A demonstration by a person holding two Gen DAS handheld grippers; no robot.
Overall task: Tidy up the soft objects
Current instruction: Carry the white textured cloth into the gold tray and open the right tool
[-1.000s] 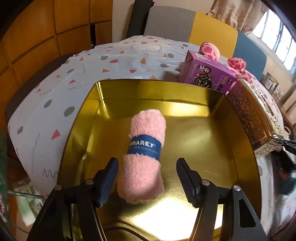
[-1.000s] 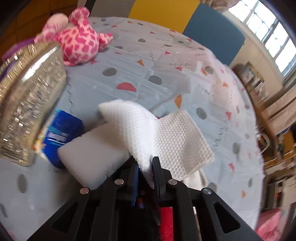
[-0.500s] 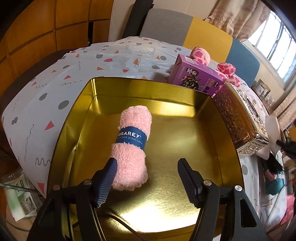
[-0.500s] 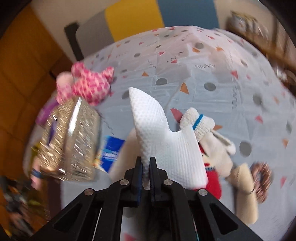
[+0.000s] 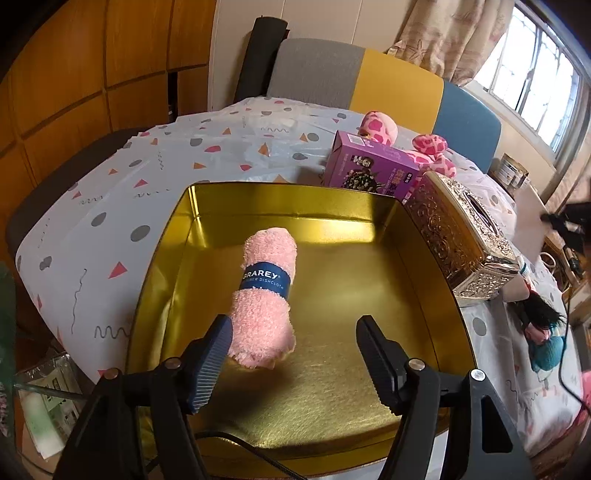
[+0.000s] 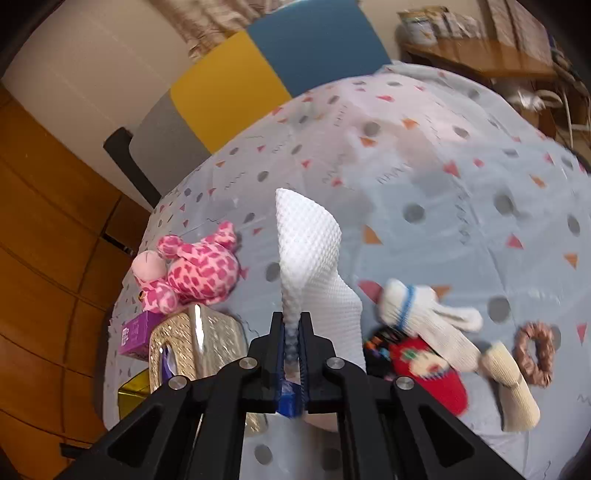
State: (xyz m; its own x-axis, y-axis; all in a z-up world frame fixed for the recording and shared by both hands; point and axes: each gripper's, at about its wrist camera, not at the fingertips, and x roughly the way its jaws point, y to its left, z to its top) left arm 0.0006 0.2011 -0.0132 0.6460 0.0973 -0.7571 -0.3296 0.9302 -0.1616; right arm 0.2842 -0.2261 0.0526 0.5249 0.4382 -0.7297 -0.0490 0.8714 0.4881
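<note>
Gold tin (image 5: 388, 208) floor lies bare beside pink roll (image 5: 266, 295).

A home living or dining room: a patterned tablecloth (image 5: 110, 206) covers the bench, soft toys such as a pink spotted plush (image 6: 192, 269) lie about, with a colour-block chair (image 5: 354, 74), wood-panelled cabinets (image 5: 74, 74), curtains (image 5: 443, 33) and a window (image 5: 535, 74) behind.
</note>
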